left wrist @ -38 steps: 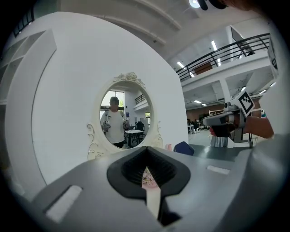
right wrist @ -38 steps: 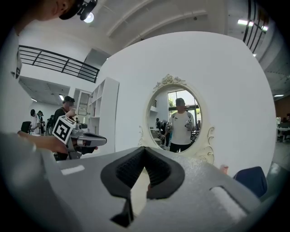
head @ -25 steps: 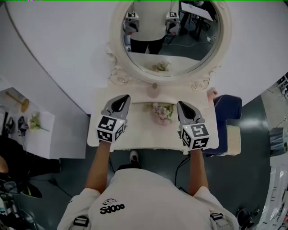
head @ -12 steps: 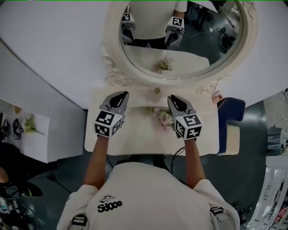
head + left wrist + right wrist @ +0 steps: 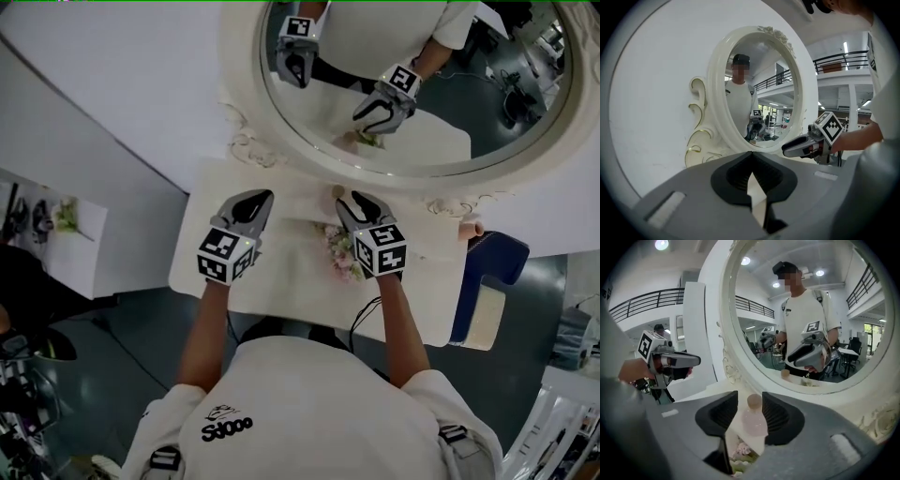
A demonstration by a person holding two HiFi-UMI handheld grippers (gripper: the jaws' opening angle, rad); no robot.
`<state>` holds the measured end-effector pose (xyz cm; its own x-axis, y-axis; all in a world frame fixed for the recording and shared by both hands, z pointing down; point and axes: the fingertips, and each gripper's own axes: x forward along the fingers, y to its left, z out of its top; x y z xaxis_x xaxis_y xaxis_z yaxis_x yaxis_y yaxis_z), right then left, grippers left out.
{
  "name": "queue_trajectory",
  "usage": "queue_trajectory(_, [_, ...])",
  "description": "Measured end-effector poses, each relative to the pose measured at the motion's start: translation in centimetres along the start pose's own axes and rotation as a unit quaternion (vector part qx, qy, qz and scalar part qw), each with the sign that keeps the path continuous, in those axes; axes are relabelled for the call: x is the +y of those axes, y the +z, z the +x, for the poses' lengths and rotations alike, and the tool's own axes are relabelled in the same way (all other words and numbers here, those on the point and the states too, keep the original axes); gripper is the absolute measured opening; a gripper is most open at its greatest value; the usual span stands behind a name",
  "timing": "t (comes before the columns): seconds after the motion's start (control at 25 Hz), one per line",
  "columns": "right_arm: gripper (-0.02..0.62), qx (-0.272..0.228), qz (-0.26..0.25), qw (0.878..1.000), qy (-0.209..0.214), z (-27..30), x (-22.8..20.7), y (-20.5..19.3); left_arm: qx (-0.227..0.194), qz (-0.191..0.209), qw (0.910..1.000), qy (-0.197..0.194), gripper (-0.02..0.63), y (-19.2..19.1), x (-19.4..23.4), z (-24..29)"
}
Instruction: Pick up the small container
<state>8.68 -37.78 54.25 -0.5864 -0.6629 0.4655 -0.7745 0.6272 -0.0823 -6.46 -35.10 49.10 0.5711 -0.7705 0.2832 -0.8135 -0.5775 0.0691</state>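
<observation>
The small container (image 5: 753,420) is a pale pink bottle with a round cap, standing on the vanity table (image 5: 281,281) at the foot of the oval mirror (image 5: 422,84). My right gripper (image 5: 750,397) has its jaws opening, and the bottle stands between them with a gap at each pad. In the head view the right gripper (image 5: 349,201) reaches toward the mirror base, where the container (image 5: 339,191) just shows past its tips. My left gripper (image 5: 255,202) hovers over the table's left part, shut and empty, with its jaws (image 5: 751,157) meeting at the tip.
A small bunch of pink flowers (image 5: 339,253) lies on the table under the right gripper. The mirror's ornate white frame (image 5: 701,140) rises directly behind the container. A blue chair (image 5: 487,272) stands at the table's right end.
My right gripper has moved left and forward to the mirror base and its jaws have parted around the container. The left gripper has stayed about where it was.
</observation>
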Motion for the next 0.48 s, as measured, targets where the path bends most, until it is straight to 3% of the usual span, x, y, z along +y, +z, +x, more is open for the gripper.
queue_trajectory(0.12, [0.192, 0.017, -0.008, 1.000, 0.017, 1.7, 0.0, -1.1, 0.012, -0.002, 0.9998, 0.016, 0.017, -1.0, 0.1, 0.0])
queue_trajectory(0.48, [0.198, 0.042, -0.054, 0.997, 0.025, 5.4, 0.1, -2.7, 0.048, 0.006, 0.9980, 0.040, 0.017, -4.0, 0.7, 0.0])
